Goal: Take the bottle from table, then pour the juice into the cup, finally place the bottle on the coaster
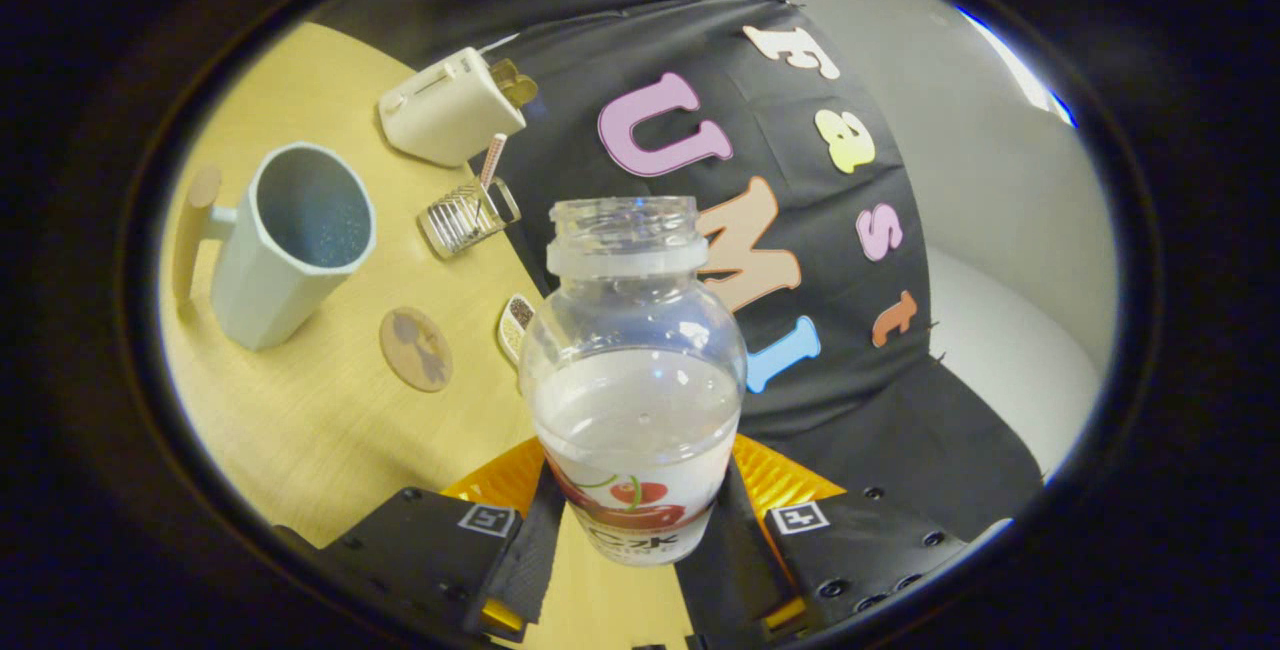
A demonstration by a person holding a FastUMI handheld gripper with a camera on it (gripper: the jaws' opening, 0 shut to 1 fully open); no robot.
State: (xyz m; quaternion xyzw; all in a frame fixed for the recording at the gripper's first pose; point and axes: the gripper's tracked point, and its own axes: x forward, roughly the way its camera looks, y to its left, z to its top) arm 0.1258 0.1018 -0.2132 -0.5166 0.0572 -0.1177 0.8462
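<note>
The bottle [632,370] is clear plastic with no cap, and the liquid in its lower half is cloudy and whitish. Its label is white with red cherries on green stems and dark lettering. The cup [288,240] is pale mint green outside, speckled grey-blue inside, with a light wooden handle. The coaster [415,349] is a tan disc printed with a darker brown shape. The table [300,430] is pale yellow wood with a fine grain. The toaster [450,107] is cream. A small glass [462,217] is clear and ribbed, holding a straw striped red and white. The gripper [640,530] carries ridged orange panels and small black-and-white square markers.
</note>
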